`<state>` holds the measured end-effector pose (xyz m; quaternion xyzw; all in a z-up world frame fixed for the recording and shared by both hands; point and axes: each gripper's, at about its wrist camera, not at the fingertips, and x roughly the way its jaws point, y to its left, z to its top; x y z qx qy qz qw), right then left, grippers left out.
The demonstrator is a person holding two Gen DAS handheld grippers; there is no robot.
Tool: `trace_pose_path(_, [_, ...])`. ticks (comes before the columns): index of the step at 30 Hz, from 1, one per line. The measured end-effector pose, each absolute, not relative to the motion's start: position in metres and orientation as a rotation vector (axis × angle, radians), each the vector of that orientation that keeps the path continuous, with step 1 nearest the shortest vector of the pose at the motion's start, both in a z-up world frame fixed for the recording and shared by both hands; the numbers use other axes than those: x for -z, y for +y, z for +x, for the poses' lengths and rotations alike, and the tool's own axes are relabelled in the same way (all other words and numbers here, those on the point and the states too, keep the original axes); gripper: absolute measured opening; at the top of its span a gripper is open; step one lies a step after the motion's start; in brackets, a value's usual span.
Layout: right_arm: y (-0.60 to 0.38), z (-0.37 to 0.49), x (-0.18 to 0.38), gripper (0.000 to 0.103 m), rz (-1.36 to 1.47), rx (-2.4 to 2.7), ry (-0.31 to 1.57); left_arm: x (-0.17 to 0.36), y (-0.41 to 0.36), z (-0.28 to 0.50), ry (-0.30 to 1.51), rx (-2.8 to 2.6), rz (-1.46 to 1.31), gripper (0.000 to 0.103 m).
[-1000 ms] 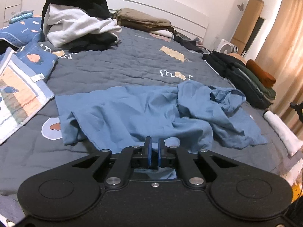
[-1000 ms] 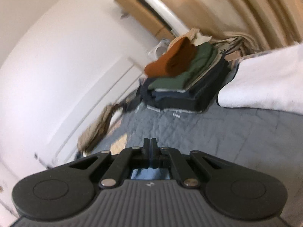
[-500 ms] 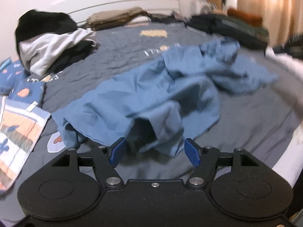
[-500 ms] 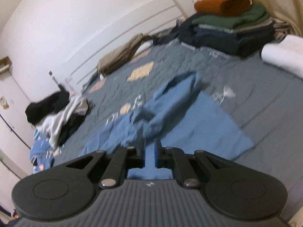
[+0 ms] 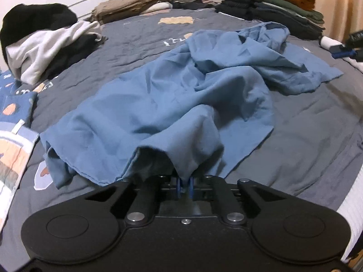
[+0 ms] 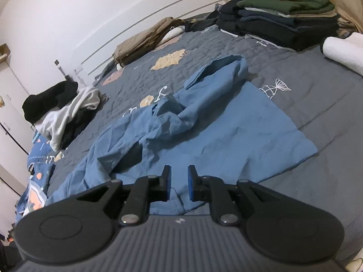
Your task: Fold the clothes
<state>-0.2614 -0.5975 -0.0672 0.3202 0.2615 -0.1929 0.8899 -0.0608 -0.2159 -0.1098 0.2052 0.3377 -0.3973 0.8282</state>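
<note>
Blue garment (image 5: 172,104): left gripper (image 5: 185,187) fingers pinch hem; right gripper (image 6: 178,182) fingers spread, empty.

Bare quilt (image 6: 335,104) right of shirt (image 6: 226,131); folded stack (image 6: 283,22) blocks far right.

Soft, even indoor lighting, somewhat dim, with warm light glowing through the curtain (image 5: 340,6) at upper right. Shadows are faint beneath the folds of the blue garment (image 5: 172,104). Both views are sharp at centre, with strong fisheye curvature and dark vignetted corners.
</note>
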Motion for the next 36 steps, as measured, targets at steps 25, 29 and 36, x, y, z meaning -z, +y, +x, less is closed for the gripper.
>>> trace_pose_path(25, [-0.598, -0.263, 0.065, 0.015, 0.654, 0.434, 0.564, -0.003, -0.037, -0.041, 0.728, 0.472, 0.163, 0.002])
trace_pose_path(29, [-0.607, -0.266, 0.069, 0.015, 0.624, 0.502, 0.606, 0.022, -0.047, -0.039, 0.834, 0.463, 0.225, 0.003])
trace_pose_path(36, [-0.645, -0.291, 0.078, 0.020, 0.617, 0.673, 0.640, 0.009, -0.067, -0.075, 0.782, 0.562, 0.159, 0.008])
